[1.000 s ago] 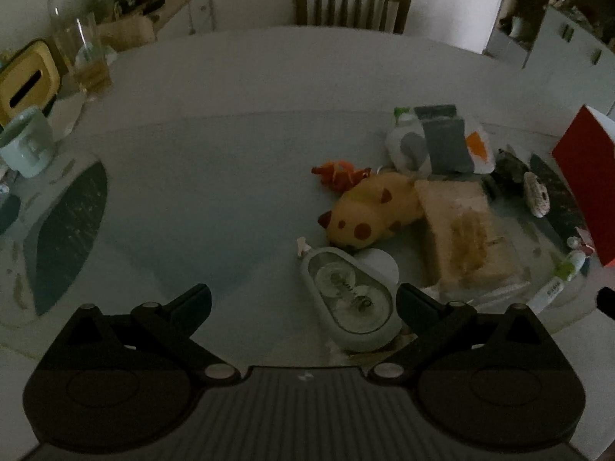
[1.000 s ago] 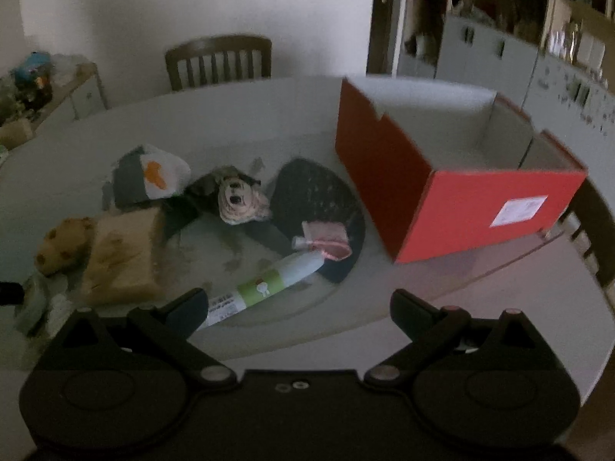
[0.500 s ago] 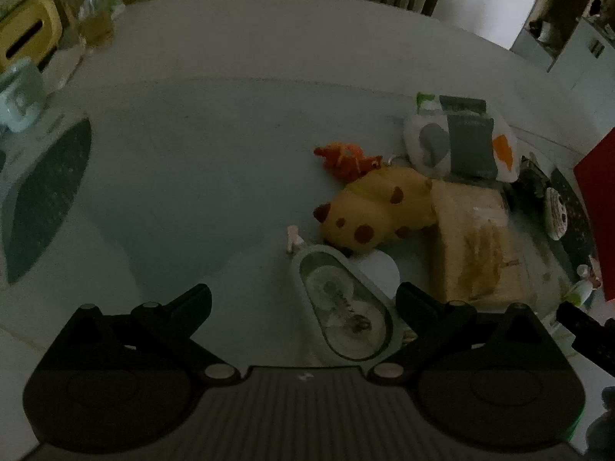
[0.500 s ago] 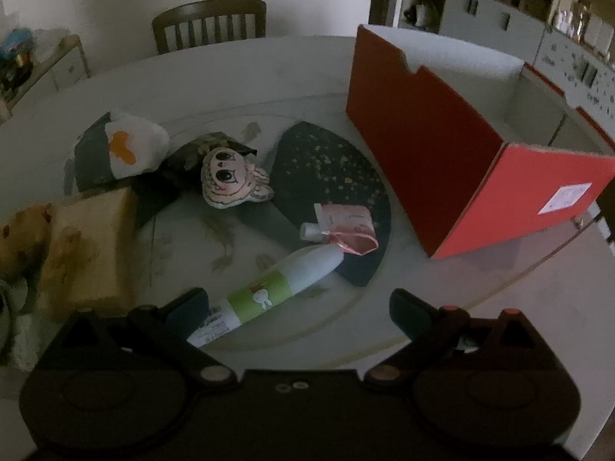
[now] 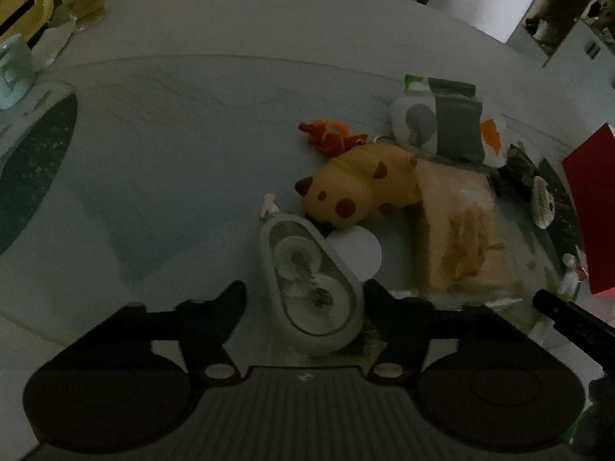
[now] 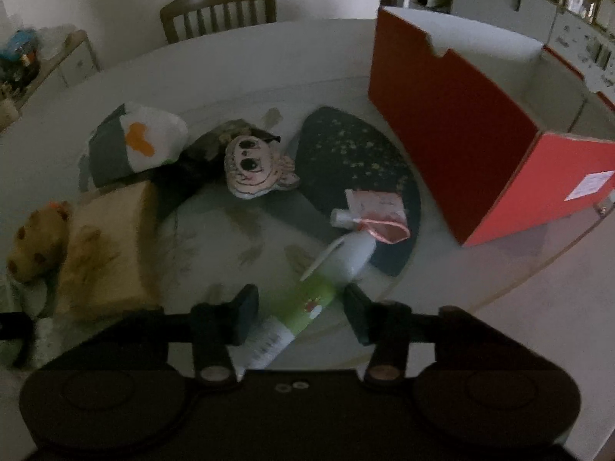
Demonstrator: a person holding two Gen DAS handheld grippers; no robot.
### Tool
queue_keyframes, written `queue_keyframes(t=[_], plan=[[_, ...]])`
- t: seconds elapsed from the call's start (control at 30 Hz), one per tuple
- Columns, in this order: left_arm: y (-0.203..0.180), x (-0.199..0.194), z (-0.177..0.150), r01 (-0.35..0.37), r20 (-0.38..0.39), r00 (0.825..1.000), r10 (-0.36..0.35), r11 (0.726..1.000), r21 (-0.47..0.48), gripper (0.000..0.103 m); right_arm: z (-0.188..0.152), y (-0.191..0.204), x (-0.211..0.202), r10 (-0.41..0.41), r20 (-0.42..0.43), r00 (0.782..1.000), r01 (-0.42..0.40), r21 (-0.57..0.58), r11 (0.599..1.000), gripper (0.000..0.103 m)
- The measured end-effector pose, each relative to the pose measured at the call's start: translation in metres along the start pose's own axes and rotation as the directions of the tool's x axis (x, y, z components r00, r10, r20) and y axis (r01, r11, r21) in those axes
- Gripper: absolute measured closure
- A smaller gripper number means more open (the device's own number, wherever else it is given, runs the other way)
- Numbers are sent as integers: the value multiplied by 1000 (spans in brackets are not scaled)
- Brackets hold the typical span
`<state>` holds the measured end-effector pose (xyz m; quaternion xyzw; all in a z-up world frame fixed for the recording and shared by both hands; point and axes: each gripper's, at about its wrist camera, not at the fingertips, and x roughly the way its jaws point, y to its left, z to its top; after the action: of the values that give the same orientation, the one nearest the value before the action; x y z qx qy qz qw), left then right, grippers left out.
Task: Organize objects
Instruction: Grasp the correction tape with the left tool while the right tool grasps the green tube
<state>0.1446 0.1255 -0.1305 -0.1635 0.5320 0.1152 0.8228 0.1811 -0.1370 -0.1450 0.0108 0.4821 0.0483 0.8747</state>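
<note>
Gaping red box (image 6: 461, 123), interior hidden

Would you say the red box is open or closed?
Open: the red box has no lid, and its pale inner walls show from above.

Both cameras ride on the handheld grippers and look steeply down along their fingers, close above the round table (image 5: 238, 19). The left view faces the pile's left end; the right view faces the red box (image 6: 461, 123). Both share the yellow spotted toy (image 5: 357, 192) and tan sponge block (image 6: 111, 246).
</note>
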Motion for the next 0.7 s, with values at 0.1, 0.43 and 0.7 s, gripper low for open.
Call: queue_keyframes(t=[0.1, 0.43, 0.7], plan=[[7, -2, -1, 20, 3, 1000, -20, 1000, -6, 51, 1, -4, -2, 10, -11, 1000, -10, 24, 1000, 63], [16, -14, -18, 43, 39, 998, -44, 998, 35, 51, -13, -7, -20, 4, -35, 999, -4, -6, 1000, 86], [27, -28, -31, 86, 60, 994, -89, 995, 41, 51, -24, -18, -51, 34, -30, 999, -34, -9, 999, 86]])
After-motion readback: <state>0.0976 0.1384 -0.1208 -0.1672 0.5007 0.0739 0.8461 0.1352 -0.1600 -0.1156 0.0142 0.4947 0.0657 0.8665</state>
